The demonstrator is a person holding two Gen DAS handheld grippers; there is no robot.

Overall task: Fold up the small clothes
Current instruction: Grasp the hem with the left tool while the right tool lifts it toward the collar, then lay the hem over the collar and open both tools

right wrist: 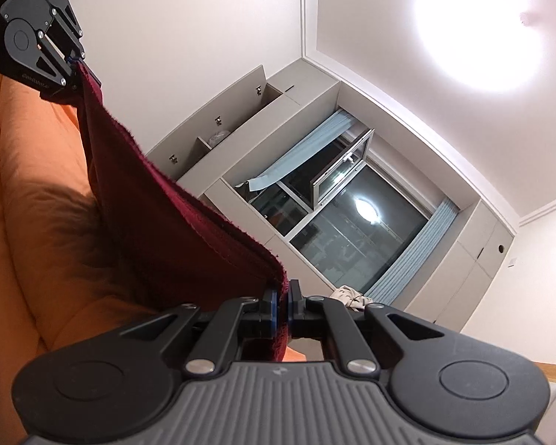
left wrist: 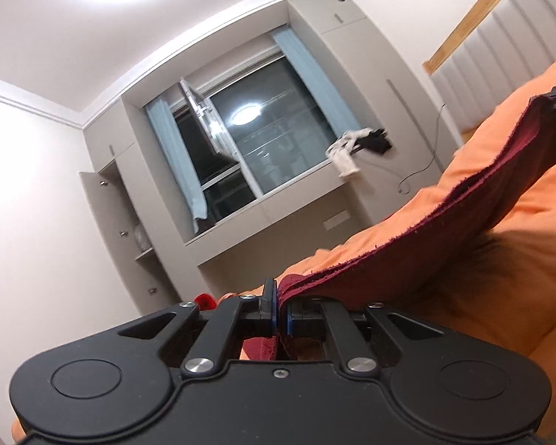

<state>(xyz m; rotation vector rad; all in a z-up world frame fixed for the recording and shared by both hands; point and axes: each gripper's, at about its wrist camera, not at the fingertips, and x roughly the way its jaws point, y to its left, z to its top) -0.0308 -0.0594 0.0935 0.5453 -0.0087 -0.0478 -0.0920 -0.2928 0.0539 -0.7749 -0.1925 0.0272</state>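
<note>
Bedroom at night, ceiling light ablaze, orange bedding (left wrist: 500,222) below. Left gripper (left wrist: 281,315) clamped on one corner of a dark red cloth (left wrist: 407,237), blue pads pressed together with fabric pinched between. Right gripper (right wrist: 282,307) likewise closed on the opposite corner, cloth edge rising from between its fingers. From the left wrist view, stretched upward and rightward toward the far gripper at the frame edge; from the right, running up and left to the other gripper (right wrist: 78,58). Held aloft as a taut band between the two, hanging clear above the bedding, shadow cast beneath.

Likely mid-fold, top edge lifted and spread. Best handled by keeping both corners level and the edge tense, then lowering together so the free half lands flat, without dragging wrinkles across the soft bedding. Risk of a corner slipping, given the frayed-looking hem.

Beyond: window (left wrist: 263,137) with pale blue curtains, grey built-in cabinets, a light garment (left wrist: 346,152) draped by the sill, padded headboard (left wrist: 500,55) behind.
</note>
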